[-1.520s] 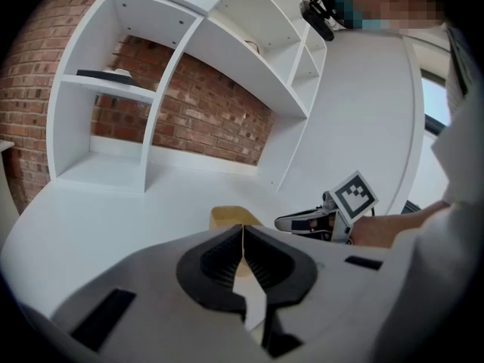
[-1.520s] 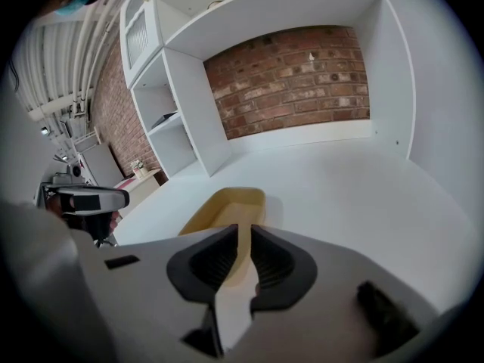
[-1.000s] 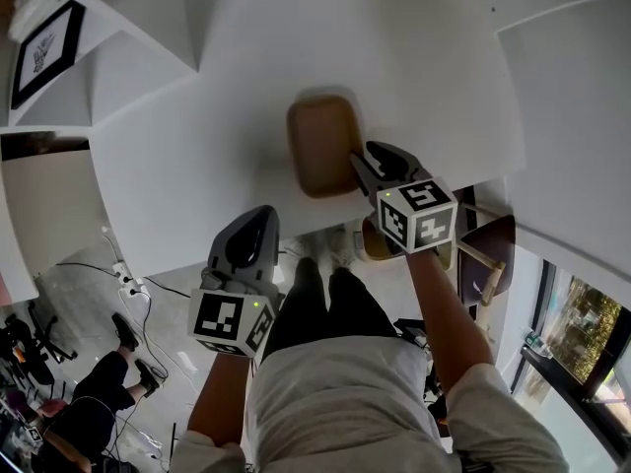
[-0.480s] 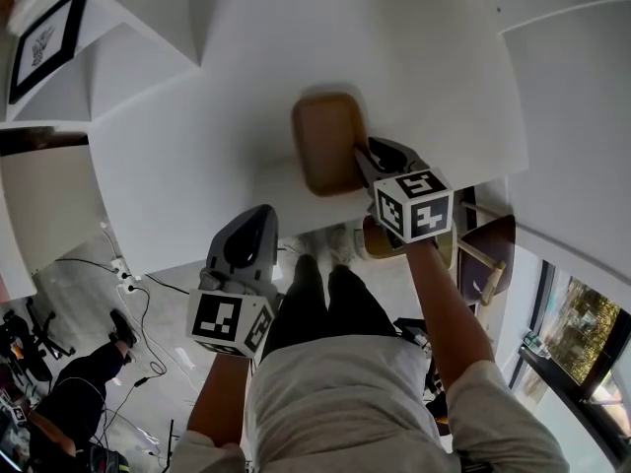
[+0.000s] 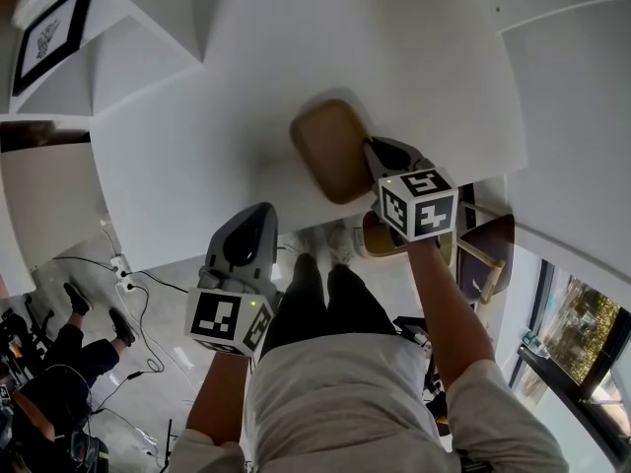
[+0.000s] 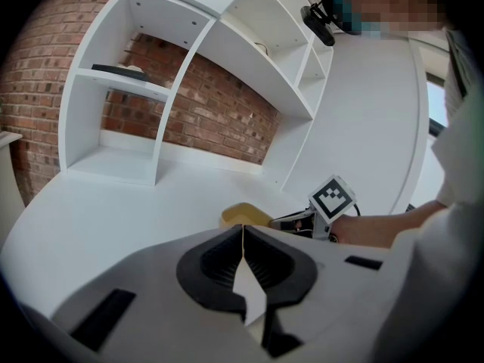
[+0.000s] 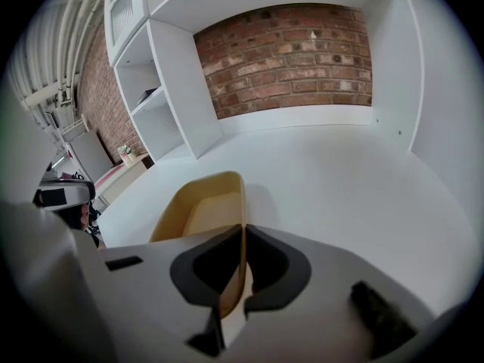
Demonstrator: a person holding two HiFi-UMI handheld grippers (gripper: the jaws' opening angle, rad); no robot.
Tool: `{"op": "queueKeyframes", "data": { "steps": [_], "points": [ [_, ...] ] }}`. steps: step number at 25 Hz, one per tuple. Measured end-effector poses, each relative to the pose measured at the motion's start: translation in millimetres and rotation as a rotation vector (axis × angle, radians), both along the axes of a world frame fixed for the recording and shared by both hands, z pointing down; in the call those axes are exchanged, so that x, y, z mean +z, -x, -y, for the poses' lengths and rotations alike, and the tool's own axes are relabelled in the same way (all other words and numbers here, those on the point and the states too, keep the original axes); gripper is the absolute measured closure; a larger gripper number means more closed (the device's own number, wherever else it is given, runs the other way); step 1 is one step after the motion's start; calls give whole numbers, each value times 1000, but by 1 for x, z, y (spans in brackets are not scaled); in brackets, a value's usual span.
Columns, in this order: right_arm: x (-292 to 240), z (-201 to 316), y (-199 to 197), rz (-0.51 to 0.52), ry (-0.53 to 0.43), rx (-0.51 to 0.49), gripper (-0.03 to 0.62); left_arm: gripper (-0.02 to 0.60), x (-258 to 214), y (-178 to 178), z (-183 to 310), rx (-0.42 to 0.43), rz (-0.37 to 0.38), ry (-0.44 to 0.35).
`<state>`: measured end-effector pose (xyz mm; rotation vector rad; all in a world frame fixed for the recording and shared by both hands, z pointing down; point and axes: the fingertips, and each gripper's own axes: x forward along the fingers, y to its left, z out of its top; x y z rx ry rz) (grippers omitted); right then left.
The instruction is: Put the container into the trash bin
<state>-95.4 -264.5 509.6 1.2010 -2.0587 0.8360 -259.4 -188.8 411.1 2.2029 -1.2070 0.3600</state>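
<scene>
Tan and thin-walled, the container [image 5: 330,151] sat on the white tabletop [image 5: 394,47], close to the edge nearest the person, its long axis running away from that edge and slanted a little. It was an open, shallow tub with rounded corners, and nothing could be seen inside it.

The right gripper [image 5: 371,149] was at the container's near right corner. In the right gripper view the two fingers [image 7: 219,267] stood pressed together on the container's [image 7: 200,203] right-hand wall: the rim ran straight into the seam between them, one finger inside the tub and the other outside, with the wall pinched between the dark pads. The rest of the tub stretched ahead and to the left of the right gripper [image 7: 243,229], its floor showing beyond the inner finger. Whether its base rested flat on the tabletop or was slightly raised could not be told.

The left gripper [image 5: 258,213] was held at the tabletop's near edge, left of the container and apart from it. In the left gripper view the fingers of the left gripper [image 6: 242,231] were closed tip to tip with nothing between them; past them the container's [image 6: 243,215] yellowish end showed, with the right gripper [image 6: 291,221] against its right side.

White shelving [image 6: 189,74] and a brick wall [image 7: 295,44] stood behind the tabletop.
</scene>
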Motion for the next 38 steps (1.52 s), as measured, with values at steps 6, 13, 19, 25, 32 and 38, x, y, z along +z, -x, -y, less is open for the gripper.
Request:
{"op": "queueKeyframes", "data": {
  "steps": [6, 13, 19, 25, 32, 38],
  "points": [
    [-9, -5, 0, 13, -5, -6, 562, 565, -7, -2, -4, 3, -3, -9],
    [-26, -13, -1, 31, -25, -9, 562, 565, -18, -5, -10, 9, 1, -28],
    [-40, -24, -3, 48, -41, -10, 562, 565, -24, -11, -20, 22, 0, -35],
    [-53, -37, -6, 63, -45, 1, 562, 565, -30, -19, -29, 40, 2, -37],
    [-70, -54, -18, 62, -55, 16, 562, 565, -44, -30, -39, 64, -4, -56],
    [-78, -70, -33, 58, -55, 57, 562, 565, -50, -42, -45, 108, -12, -62]
  ]
}}
